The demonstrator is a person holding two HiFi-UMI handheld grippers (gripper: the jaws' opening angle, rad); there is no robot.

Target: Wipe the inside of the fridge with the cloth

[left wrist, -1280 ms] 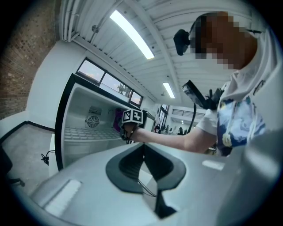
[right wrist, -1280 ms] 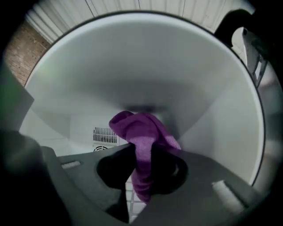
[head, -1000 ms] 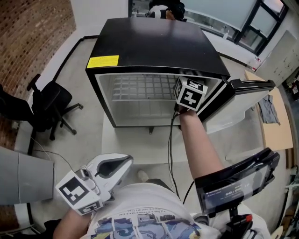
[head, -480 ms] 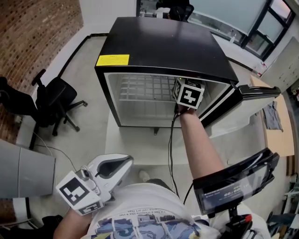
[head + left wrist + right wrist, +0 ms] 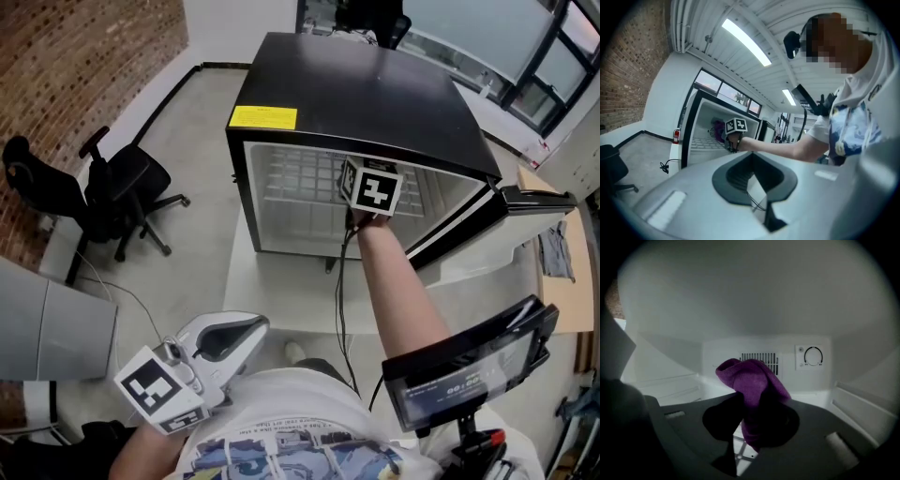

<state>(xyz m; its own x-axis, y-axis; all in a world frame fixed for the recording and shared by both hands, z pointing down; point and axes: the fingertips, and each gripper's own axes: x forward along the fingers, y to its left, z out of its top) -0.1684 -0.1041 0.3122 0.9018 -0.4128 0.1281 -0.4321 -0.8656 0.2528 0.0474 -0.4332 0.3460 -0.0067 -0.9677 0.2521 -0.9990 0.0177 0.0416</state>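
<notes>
A black mini fridge (image 5: 375, 94) stands with its door (image 5: 502, 230) swung open to the right. My right gripper (image 5: 752, 430) reaches into the white interior; from the head view only its marker cube (image 5: 371, 187) and the forearm show. It is shut on a purple cloth (image 5: 751, 380), which bunches up above the jaws in front of the back wall. The cloth (image 5: 716, 127) also shows in the left gripper view. My left gripper (image 5: 246, 330) is held low by the person's torso, far from the fridge, shut with nothing in it.
Inside the fridge are a wire shelf (image 5: 300, 178), a vent grille (image 5: 759, 357) and a thermostat dial (image 5: 813, 356) on the back wall. A black office chair (image 5: 127, 187) stands to the left by the brick wall. A dark screen (image 5: 464, 366) sits at lower right.
The right gripper with the cloth has shifted leftward inside the fridge, from the right side toward the middle. The head view has panned. The left gripper has stayed put.
</notes>
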